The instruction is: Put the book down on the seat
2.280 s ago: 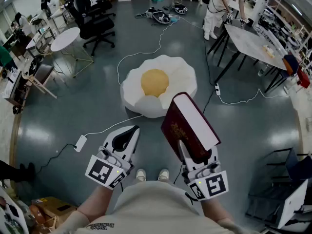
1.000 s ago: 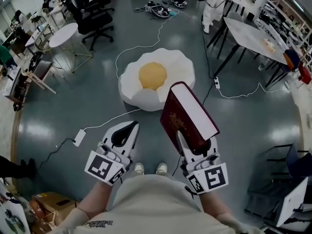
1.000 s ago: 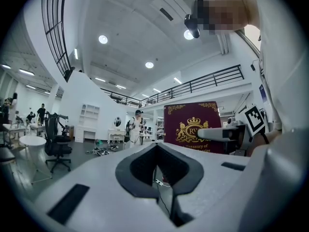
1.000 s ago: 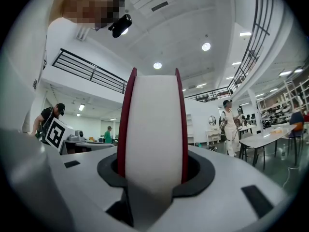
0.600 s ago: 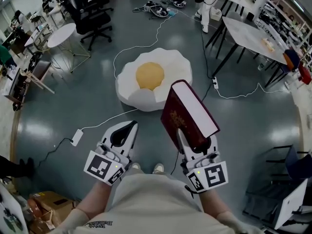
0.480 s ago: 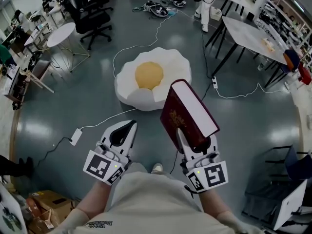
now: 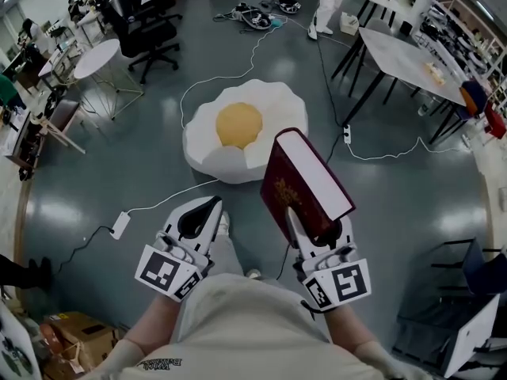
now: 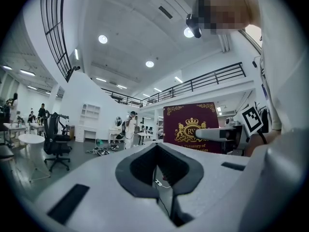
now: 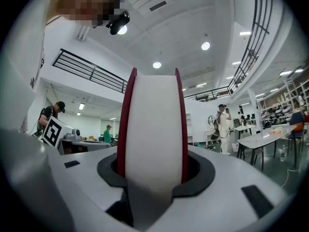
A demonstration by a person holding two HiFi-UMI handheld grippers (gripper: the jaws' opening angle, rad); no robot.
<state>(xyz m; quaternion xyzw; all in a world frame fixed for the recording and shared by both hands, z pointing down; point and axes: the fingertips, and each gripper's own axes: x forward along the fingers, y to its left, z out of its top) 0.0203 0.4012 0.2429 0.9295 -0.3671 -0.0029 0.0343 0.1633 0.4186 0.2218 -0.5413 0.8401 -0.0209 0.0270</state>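
Note:
The seat (image 7: 238, 133) is a white, fried-egg-shaped cushion with a yellow centre, lying on the grey floor ahead of me. My right gripper (image 7: 317, 224) is shut on the lower end of a thick maroon book (image 7: 305, 182), which stands tilted up with its white page edge facing right. In the right gripper view the book (image 9: 154, 124) fills the space between the jaws of the right gripper (image 9: 154, 173). My left gripper (image 7: 212, 208) is shut and holds nothing, to the left of the book. In the left gripper view, the gold-crested cover of the book (image 8: 188, 127) shows beyond the left gripper (image 8: 159, 151).
White cables and a power strip (image 7: 120, 225) trail across the floor near the seat. Black office chairs (image 7: 146, 30) and a round white table (image 7: 95, 58) stand at the back left. A long table (image 7: 412, 62) stands at the right, and a cardboard box (image 7: 71, 331) sits at the lower left.
The seat has drifted left and slightly up in the head view as I walk. One leg has stepped forward beside the left gripper. Both grippers keep their pose, the book still gripped.

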